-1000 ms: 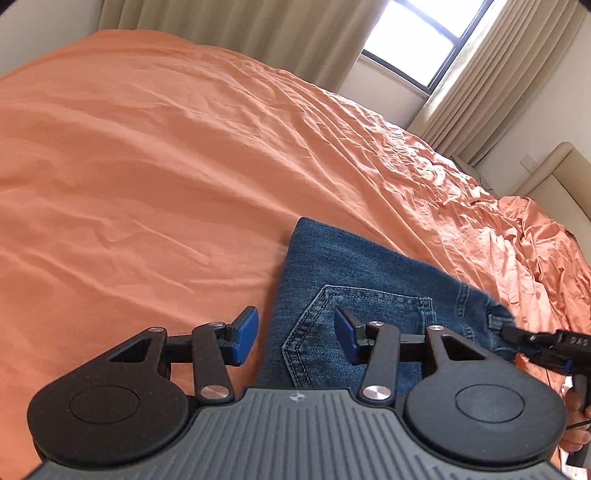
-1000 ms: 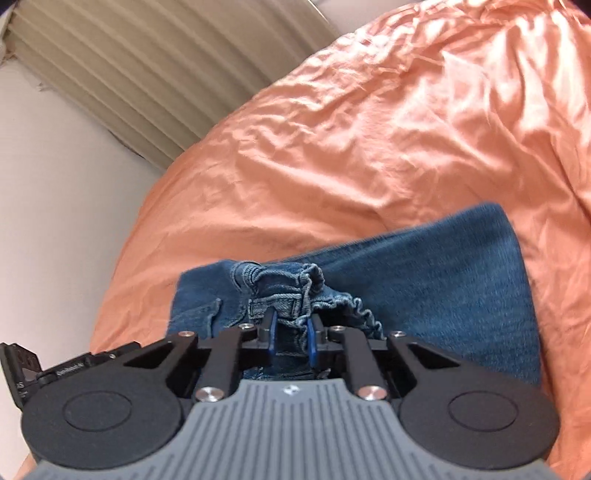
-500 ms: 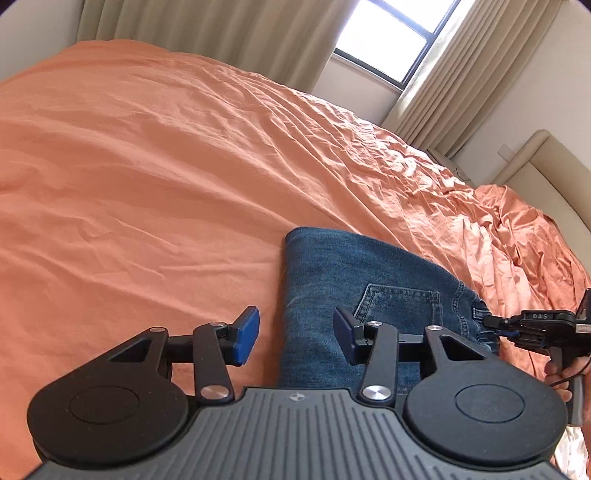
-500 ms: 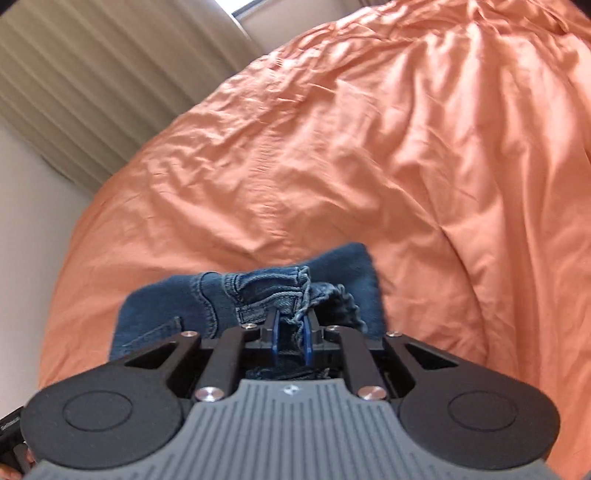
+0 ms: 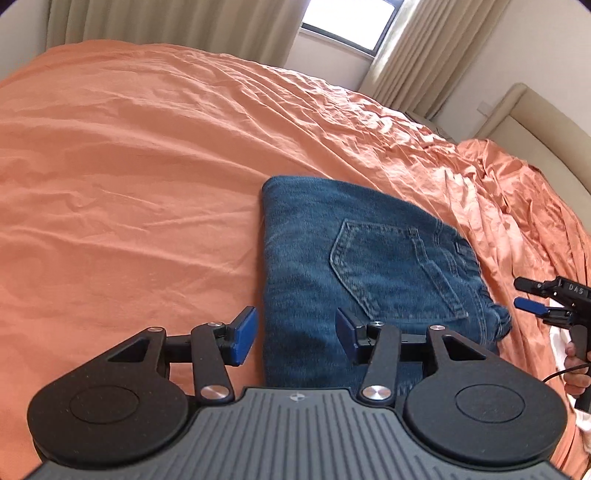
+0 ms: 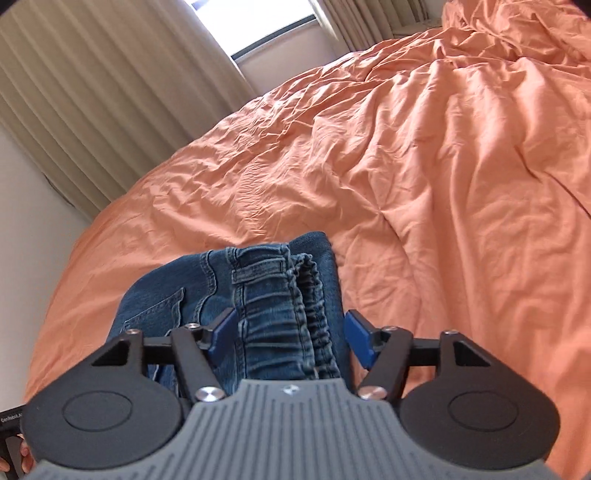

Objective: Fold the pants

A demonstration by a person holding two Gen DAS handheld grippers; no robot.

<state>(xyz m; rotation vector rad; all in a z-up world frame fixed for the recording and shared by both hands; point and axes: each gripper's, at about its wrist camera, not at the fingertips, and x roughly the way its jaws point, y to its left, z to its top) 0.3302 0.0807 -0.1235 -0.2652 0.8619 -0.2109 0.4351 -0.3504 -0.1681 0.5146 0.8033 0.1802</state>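
Blue denim pants (image 5: pixel 354 266) lie folded into a compact rectangle on the orange bed, back pocket facing up. My left gripper (image 5: pixel 295 338) is open and empty, hovering over the near left edge of the fold. In the right wrist view the gathered waistband (image 6: pixel 280 306) lies between the spread fingers of my right gripper (image 6: pixel 290 336), which is open and not pinching it. The right gripper also shows at the right edge of the left wrist view (image 5: pixel 546 302), just beyond the waistband end.
The orange bedsheet (image 5: pixel 129 177) is wrinkled, with bunched folds (image 5: pixel 517 184) toward the beige headboard (image 5: pixel 535 125). Curtains (image 6: pixel 92 92) and a window (image 5: pixel 347 26) stand behind the bed. A wall (image 6: pixel 22 229) borders the bed's left side.
My right gripper was shut on the waistband and has opened, letting it rest on the fold. The waistband end has come down flat. My left gripper stayed open and pulled back a little.
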